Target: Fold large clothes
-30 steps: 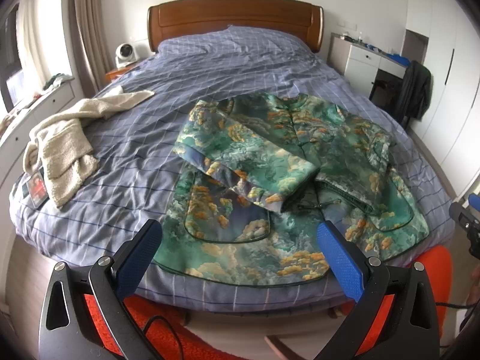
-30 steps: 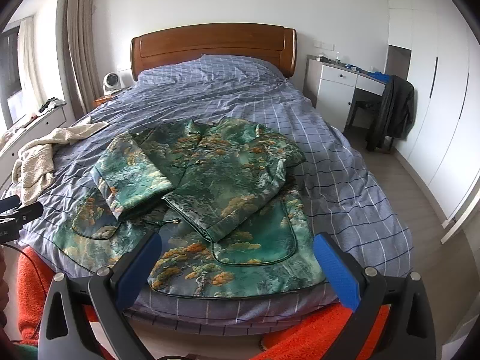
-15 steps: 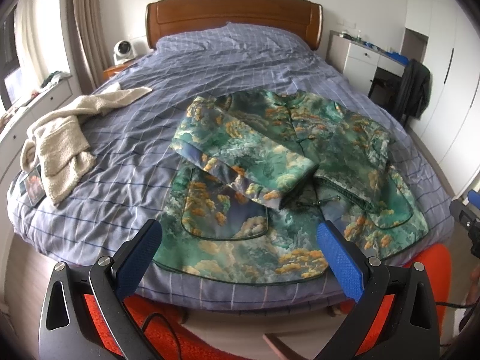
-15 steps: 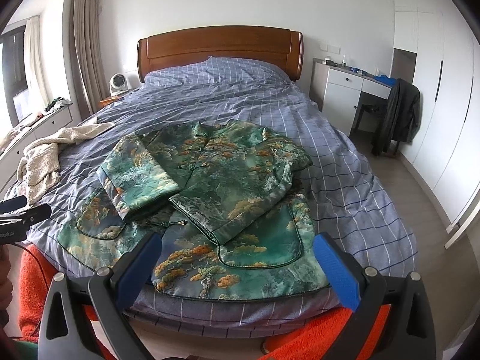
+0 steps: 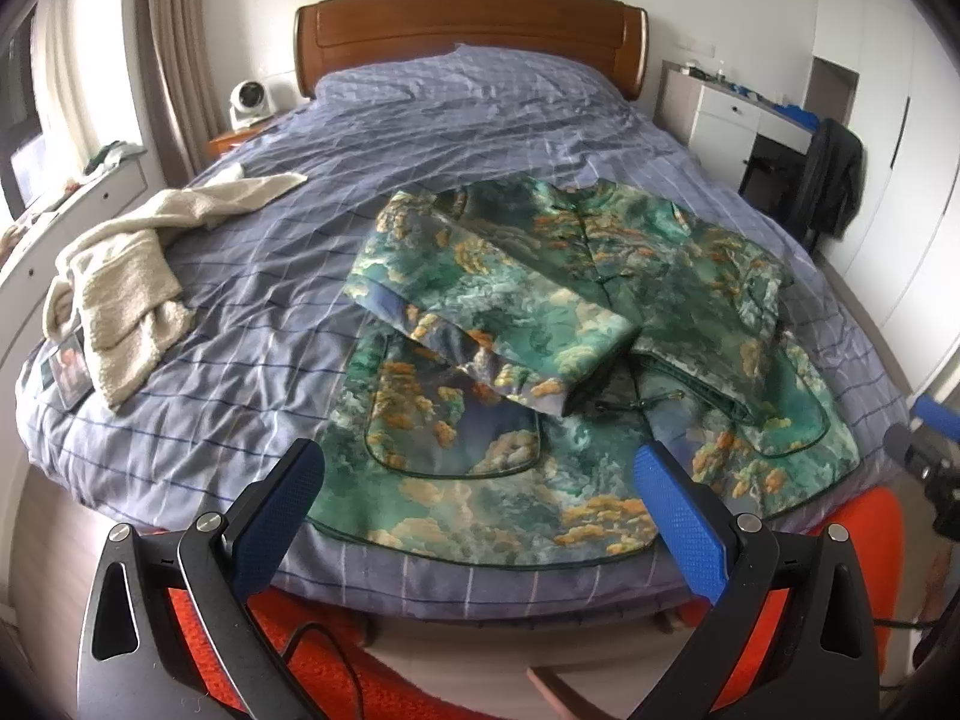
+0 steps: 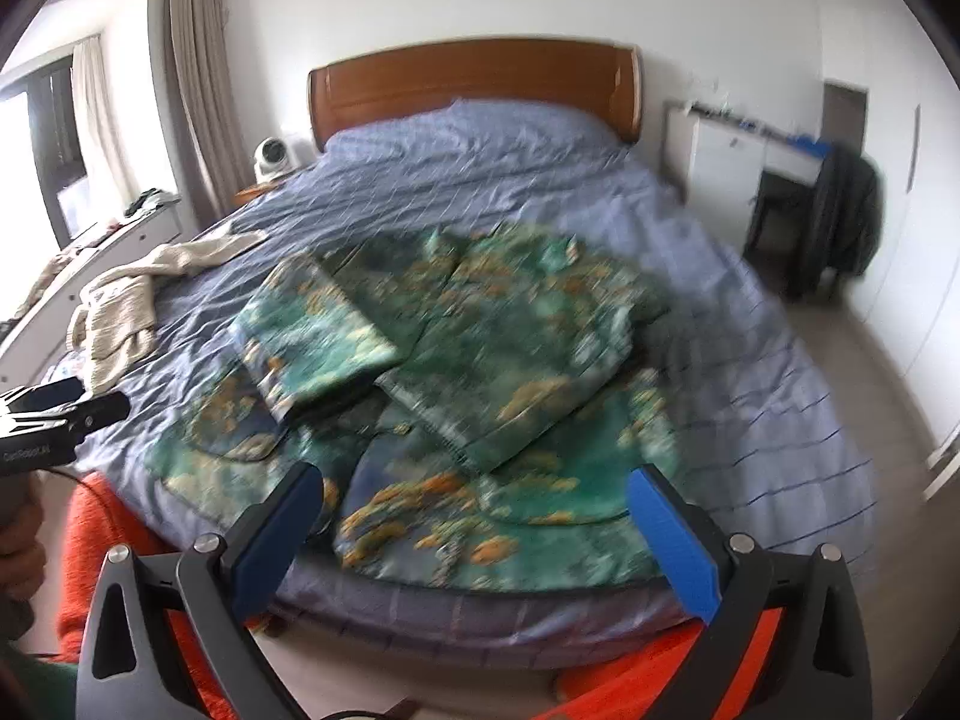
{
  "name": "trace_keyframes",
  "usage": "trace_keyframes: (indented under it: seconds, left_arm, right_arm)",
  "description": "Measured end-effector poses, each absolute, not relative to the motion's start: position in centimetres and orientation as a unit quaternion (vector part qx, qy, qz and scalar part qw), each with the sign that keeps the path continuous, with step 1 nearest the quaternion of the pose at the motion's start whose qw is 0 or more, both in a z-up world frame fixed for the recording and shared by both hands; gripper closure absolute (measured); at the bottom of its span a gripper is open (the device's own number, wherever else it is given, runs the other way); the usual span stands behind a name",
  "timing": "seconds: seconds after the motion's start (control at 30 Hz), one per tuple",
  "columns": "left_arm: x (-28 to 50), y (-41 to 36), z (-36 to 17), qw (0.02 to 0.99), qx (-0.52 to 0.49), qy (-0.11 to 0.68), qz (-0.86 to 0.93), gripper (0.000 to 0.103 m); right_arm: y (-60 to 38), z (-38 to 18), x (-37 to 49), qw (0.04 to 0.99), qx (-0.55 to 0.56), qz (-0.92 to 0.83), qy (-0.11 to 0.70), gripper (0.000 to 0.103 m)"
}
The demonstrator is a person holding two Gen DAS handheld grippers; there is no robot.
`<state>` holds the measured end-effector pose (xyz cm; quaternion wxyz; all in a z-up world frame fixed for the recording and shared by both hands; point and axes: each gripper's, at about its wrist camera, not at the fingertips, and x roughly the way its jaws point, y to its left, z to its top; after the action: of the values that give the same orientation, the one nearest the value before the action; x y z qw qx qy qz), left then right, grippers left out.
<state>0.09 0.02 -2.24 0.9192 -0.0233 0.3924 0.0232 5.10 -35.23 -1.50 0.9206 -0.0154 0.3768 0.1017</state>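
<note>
The left gripper point(image 5: 477, 489) hangs level off the foot of the bed point(image 5: 252, 300), fingers spread wide and holding nothing. The right gripper point(image 6: 474, 507) is posed the same, gaping and empty, though its view is smeared. The green patterned jacket point(image 5: 558, 324) lies on the bed's near half, sleeves folded inward. A cream garment point(image 5: 129, 282) sits at the bed's left edge; the wooden headboard point(image 5: 471, 27) stands at the bed's far end.

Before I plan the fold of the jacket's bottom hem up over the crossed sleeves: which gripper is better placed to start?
Neither clearly: left gripper and right gripper both hang open just short of the green jacket's near hem, left toward its left half, right toward its right. Use both.
</note>
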Motion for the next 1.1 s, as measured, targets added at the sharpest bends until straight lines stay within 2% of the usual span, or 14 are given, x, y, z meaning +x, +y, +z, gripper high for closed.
trace_keyframes:
  seconds: [0.33,0.5,0.63,0.8,0.83,0.9,0.97,1.0,1.07,1.1]
  left_arm:
    - [0.3,-0.1,-2.4,0.918,-0.022,0.396,0.021,0.000]
    - [0.4,0.0,-2.5,0.916,-0.021,0.399,0.018,0.000]
    - [0.1,0.3,-2.2,0.917,-0.022,0.398,0.019,0.000]
    - [-0.8,1.8,-2.1,0.917,-0.034,0.395,0.044,0.000]
    - [-0.9,2.2,-2.3,0.915,-0.039,0.398,0.049,0.000]
    - [-1.1,2.8,-2.7,0.912,-0.045,0.405,0.058,0.000]
    - [-1.2,3.4,-3.1,0.909,-0.048,0.410,0.066,0.000]
    - [-1.3,3.7,-3.3,0.907,-0.049,0.412,0.070,0.000]
    - [-1.3,4.0,-3.7,0.905,-0.049,0.416,0.076,0.000]
    - [-1.3,4.2,-3.9,0.903,-0.049,0.419,0.079,0.000]
  right_arm:
    - [-33.9,-2.3,4.6,0.909,-0.082,0.077,0.402,0.000]
    - [-32.9,-2.4,5.4,0.915,-0.119,0.102,0.371,0.000]
    - [-31.2,-5.3,9.6,0.899,-0.169,0.152,0.375,0.000]
    - [-28.8,-11.2,16.9,0.852,-0.222,0.213,0.424,0.001]
    - [-28.4,-12.1,17.8,0.844,-0.232,0.222,0.430,0.005]
    - [-27.9,-14.1,20.0,0.834,-0.237,0.235,0.440,0.019]
    - [-28.6,-15.5,21.9,0.830,-0.215,0.231,0.459,0.042]
    - [-29.0,-15.8,22.5,0.829,-0.204,0.231,0.467,0.050]
    - [-30.2,-15.0,22.8,0.832,-0.171,0.232,0.474,0.091]
    - [-31.0,-13.7,22.4,0.841,-0.156,0.226,0.466,0.090]
